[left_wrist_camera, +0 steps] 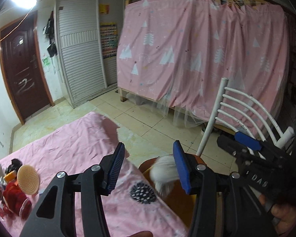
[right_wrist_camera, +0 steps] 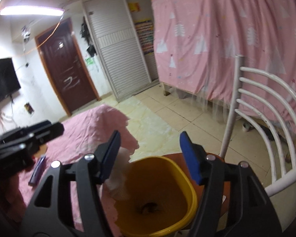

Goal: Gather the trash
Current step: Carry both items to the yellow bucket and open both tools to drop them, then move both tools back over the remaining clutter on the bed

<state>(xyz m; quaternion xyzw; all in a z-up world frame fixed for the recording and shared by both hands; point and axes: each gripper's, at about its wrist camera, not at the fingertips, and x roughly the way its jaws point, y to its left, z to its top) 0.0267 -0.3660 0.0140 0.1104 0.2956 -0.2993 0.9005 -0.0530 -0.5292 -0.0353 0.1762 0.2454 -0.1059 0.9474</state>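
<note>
Right wrist view: the pink-clothed table [right_wrist_camera: 84, 130] ends in a ragged edge at 10 o'clock of the yellow bin [right_wrist_camera: 179, 179]; bare tiled floor [right_wrist_camera: 167, 118] runs from 12 o'clock to the curtained bunk [right_wrist_camera: 227, 39], and a white chair back [right_wrist_camera: 266, 118] closes off 3 o'clock. The bin stands on an orange seat just beside the table edge; dark debris lies on its bottom.

The right gripper [right_wrist_camera: 150, 154] hangs above the bin, jaws parted, its pads pressing on nothing. A crumpled white tissue [right_wrist_camera: 120, 175], blurred, lies against the left finger at 8 o'clock, over the bin's rim; whether it still touches the pad cannot be told.

Left wrist view: the left gripper [left_wrist_camera: 148, 169] stands partly open and empty above the table edge. A red doll [left_wrist_camera: 11, 193] lies at 9 o'clock, the tissue [left_wrist_camera: 163, 175] at 3 o'clock.
</note>
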